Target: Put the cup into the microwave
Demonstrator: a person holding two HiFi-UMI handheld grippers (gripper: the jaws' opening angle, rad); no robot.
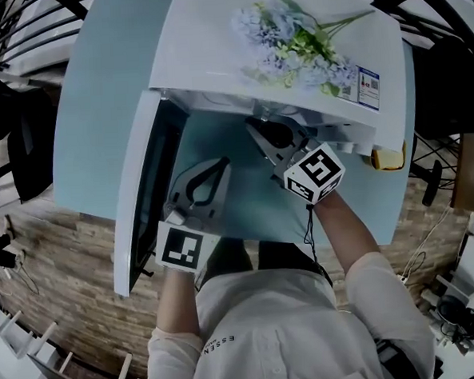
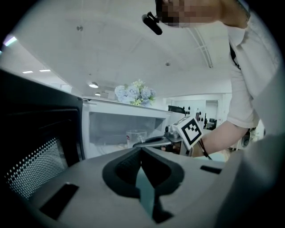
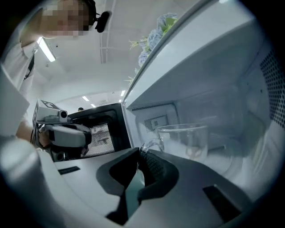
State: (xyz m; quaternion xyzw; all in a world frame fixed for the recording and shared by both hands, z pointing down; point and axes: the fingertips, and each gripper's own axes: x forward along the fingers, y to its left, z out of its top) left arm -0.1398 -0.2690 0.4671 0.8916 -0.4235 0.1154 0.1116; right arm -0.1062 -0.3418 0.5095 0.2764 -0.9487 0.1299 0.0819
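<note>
On the pale blue table (image 1: 88,114), the microwave (image 1: 204,42) stands with its door (image 1: 137,199) open wide to your left. Cup (image 3: 187,140): clear glass, inside the cavity; its base is hidden, so you cannot tell whether it is seated. Judged rigid, light, slick and breakable; the handle is the sound hold. Your right gripper (image 3: 141,153) has its jaws pinched on that handle. Left gripper (image 2: 141,150): jaws together, empty, outside near the door. Cavity roof and right wall sit close; withdraw straight back.
</note>
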